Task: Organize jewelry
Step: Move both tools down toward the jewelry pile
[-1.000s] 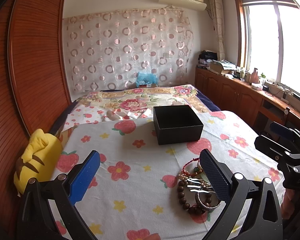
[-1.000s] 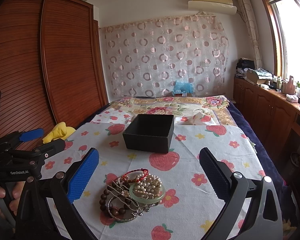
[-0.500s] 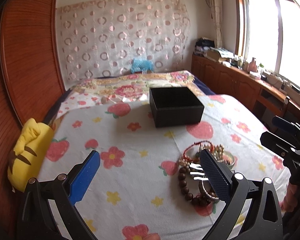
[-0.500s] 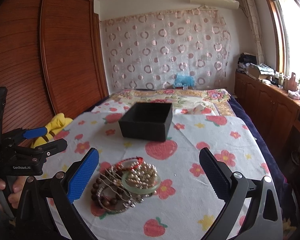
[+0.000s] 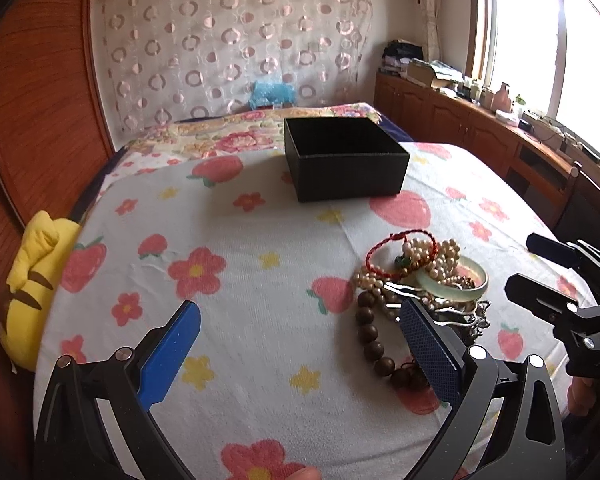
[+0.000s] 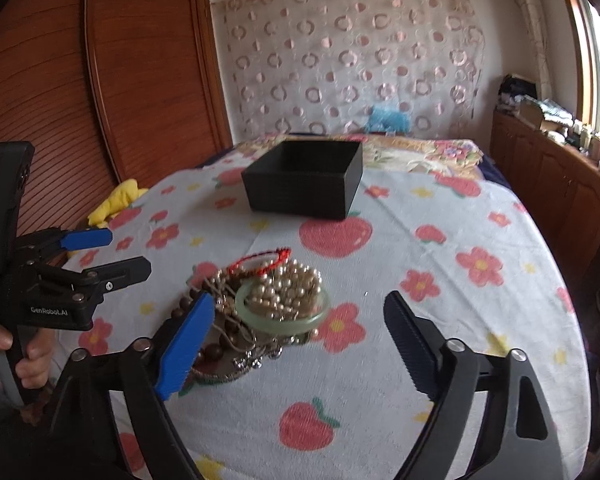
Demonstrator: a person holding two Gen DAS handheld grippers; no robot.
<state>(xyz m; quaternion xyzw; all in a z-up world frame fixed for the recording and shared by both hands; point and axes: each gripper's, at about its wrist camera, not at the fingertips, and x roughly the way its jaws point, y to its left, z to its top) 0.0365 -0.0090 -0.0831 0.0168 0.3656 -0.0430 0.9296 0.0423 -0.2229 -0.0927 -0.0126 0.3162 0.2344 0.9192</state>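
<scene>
A pile of jewelry [image 5: 416, 284] lies on the flowered cloth: a red cord bracelet [image 5: 400, 250], pearl strands [image 6: 284, 288], a pale green bangle [image 6: 280, 318], dark wooden beads [image 5: 374, 344] and silver pieces. An open, empty-looking black box [image 5: 344, 158] stands behind it, also in the right wrist view [image 6: 304, 184]. My left gripper [image 5: 300, 344] is open, low over the cloth, with its right finger beside the pile. My right gripper [image 6: 300, 328] is open, close over the pile's near right side.
The table [image 6: 480, 320] is covered with a white cloth of strawberries and flowers. A yellow plush toy [image 5: 32, 280] lies at the left edge. A bed lies behind, wooden wardrobe doors on the left, and a wooden cabinet [image 5: 480, 132] under the window on the right.
Both grippers have moved forward and down toward the jewelry pile, which now looks larger in both views. Both stay open. Nothing on the table has moved.
</scene>
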